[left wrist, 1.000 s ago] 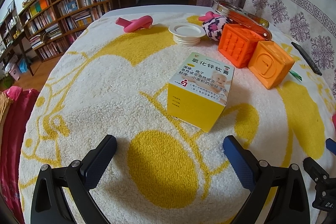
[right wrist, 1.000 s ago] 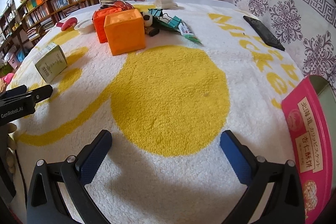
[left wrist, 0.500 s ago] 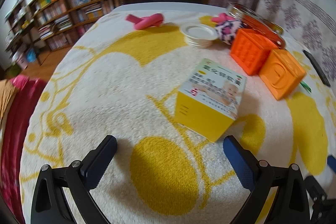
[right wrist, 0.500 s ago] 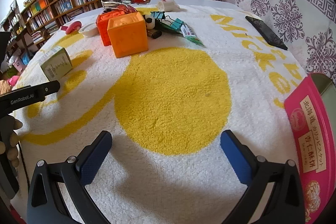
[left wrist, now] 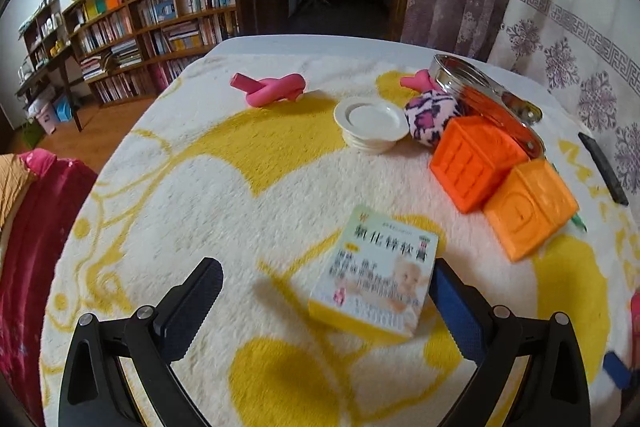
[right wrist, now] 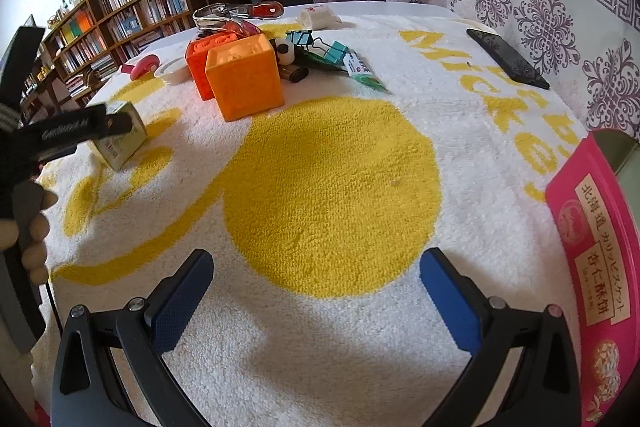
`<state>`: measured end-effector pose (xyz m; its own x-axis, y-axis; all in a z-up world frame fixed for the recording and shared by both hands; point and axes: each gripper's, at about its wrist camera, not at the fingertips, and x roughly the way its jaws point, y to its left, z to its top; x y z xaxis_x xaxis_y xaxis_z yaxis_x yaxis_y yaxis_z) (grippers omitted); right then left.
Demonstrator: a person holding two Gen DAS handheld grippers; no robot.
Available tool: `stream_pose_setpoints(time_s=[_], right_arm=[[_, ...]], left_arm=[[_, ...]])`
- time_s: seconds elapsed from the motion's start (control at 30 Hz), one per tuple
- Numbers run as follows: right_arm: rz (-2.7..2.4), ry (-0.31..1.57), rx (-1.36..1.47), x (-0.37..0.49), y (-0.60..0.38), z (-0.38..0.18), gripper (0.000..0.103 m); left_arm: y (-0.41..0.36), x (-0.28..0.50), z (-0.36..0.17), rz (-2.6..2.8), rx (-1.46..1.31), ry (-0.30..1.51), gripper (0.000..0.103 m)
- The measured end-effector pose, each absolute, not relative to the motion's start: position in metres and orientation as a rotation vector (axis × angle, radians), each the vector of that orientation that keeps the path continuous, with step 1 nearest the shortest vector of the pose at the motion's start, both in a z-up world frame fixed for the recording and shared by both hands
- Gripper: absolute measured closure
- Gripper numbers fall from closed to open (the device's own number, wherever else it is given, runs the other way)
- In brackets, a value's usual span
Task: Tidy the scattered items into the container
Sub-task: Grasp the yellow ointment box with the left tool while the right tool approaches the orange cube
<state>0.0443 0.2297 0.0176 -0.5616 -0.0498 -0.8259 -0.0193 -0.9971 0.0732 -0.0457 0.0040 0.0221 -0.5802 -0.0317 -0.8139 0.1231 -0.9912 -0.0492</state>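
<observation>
where the left view smears with motion, the print on the ointment box [left wrist: 374, 277] is hard to read; the cardboard carton lies flat on the fluffy white-and-yellow towel [left wrist: 248, 195], between the spread fingers of the left gripper [left wrist: 326, 291], perhaps touching the right-hand pad. the right gripper [right wrist: 316, 289] hangs wide apart over bare terry. the pink tin [right wrist: 596, 267] is cut off at the frame edge. two rubbery orange cubes [right wrist: 244, 79] hide the clutter behind.
</observation>
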Motion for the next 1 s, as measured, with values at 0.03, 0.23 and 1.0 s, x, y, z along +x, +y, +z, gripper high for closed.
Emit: stream_pose_setpoints(time_s=[0.03, 0.23, 1.0], right_arm=[[-2.759, -0.113, 1.463, 0.045, 0.23, 0.017, 0.0], [-2.765, -0.085, 1.478, 0.043, 0.228, 0.016, 0.0], [-2.721, -0.272, 1.382, -0.016, 0.245, 0.054, 0.041]], left_arm=[[0.007, -0.046, 0.022, -2.72, 1.39, 0.15, 0.001], [0.019, -0.056, 0.016, -2.747, 1.379, 0.068, 0.001], [0.006, -0.039, 0.023, -2.861, 1.424, 0.33, 0.057]])
